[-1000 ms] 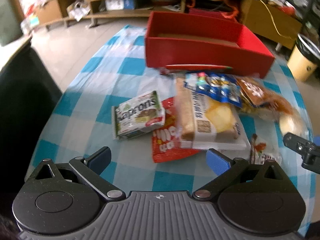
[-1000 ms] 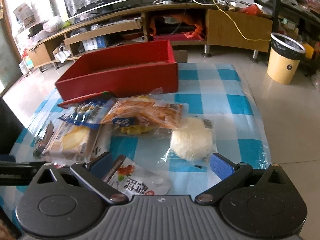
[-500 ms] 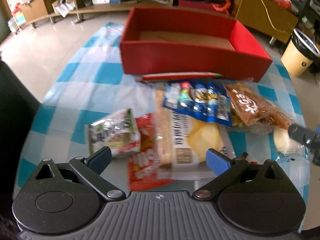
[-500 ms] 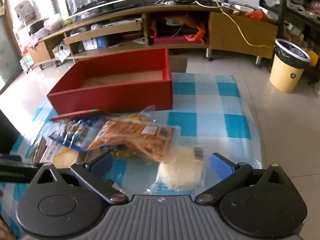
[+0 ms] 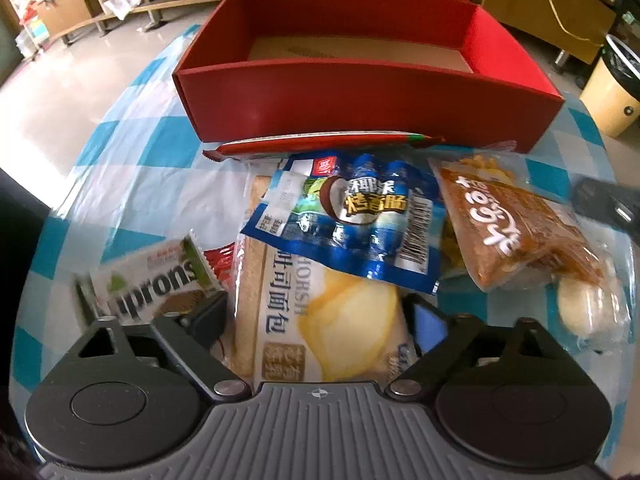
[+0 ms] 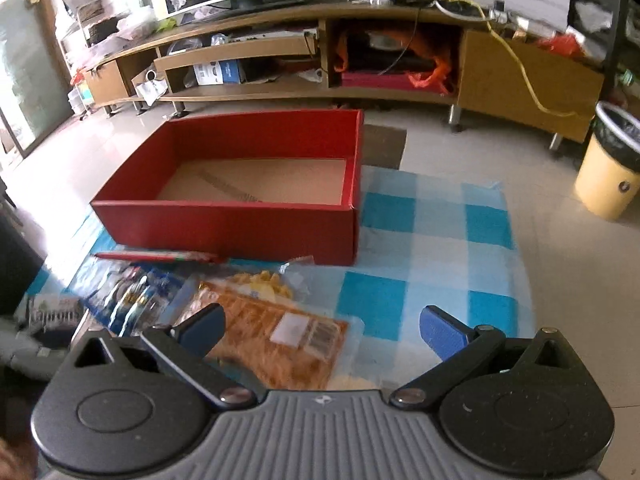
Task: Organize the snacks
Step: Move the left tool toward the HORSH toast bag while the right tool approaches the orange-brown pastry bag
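Observation:
An open red box with a bare cardboard floor stands at the far side of the checked cloth. Snacks lie in front of it: a long red stick pack, a blue sausage pack, an orange packet, a round white bun and a green-and-white wafer pack. My left gripper straddles a white-and-yellow bread packet; its jaws are closing, and the pads sit just beside the packet's edges. My right gripper hangs open over the orange packet.
A yellow bin stands on the floor to the right. A long wooden TV stand runs behind the red box. A red packet lies partly under the bread. Something dark borders the table's left side.
The left gripper has come forward and down until the bread packet lies between its fingers, and its jaws have narrowed. The right gripper has moved towards the box, over the orange packet.

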Tool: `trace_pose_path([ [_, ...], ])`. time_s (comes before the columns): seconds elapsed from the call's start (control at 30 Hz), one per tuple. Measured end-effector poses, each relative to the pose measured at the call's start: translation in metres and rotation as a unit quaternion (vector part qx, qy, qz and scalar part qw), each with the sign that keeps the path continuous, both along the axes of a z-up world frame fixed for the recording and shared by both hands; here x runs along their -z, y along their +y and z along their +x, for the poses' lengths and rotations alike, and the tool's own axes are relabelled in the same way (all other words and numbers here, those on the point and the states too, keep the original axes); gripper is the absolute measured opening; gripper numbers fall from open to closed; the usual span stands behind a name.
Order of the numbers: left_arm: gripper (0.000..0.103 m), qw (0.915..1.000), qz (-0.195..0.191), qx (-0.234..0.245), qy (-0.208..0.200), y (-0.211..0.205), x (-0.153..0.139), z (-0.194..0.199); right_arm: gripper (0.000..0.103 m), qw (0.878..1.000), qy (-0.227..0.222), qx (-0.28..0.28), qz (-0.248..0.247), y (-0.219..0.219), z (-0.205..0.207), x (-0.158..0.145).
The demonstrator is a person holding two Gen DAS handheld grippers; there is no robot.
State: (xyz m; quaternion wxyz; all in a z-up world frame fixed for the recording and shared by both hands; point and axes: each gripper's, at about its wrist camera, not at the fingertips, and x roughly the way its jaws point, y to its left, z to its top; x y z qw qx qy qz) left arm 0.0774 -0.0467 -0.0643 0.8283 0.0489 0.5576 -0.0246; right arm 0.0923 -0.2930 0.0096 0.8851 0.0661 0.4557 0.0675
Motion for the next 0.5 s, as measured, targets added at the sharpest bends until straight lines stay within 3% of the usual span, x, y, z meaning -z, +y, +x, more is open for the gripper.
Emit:
trace_pose_path([
  [0.17, 0.083, 0.9996, -0.007, 0.027, 0.009, 0.006, -0.003, -0.015, 0.101, 0.999, 0.014, -0.041, 0.018, 0.015, 0.022, 0.015],
  [0.27, 0.082, 0.9990, -0.006, 0.041, 0.019, 0.012, -0.002, -0.024, 0.101, 0.992, 0.065, -0.073, 0.078, 0.022, 0.027, 0.034],
  [0.33, 0.082, 0.9984, -0.013, 0.047, 0.028, 0.020, -0.003, -0.029, 0.101, 0.989, 0.074, -0.084, 0.097, 0.026, 0.014, 0.034],
  [0.47, 0.081, 0.9963, -0.036, 0.048, 0.062, 0.038, 0.004, -0.035, 0.096, 0.962, 0.123, -0.135, 0.203, 0.026, -0.021, 0.031],
  [0.5, 0.081, 0.9957, -0.039, 0.053, 0.065, 0.041, 0.006, -0.036, 0.096, 0.963, 0.122, -0.138, 0.198, 0.027, -0.027, 0.030],
])
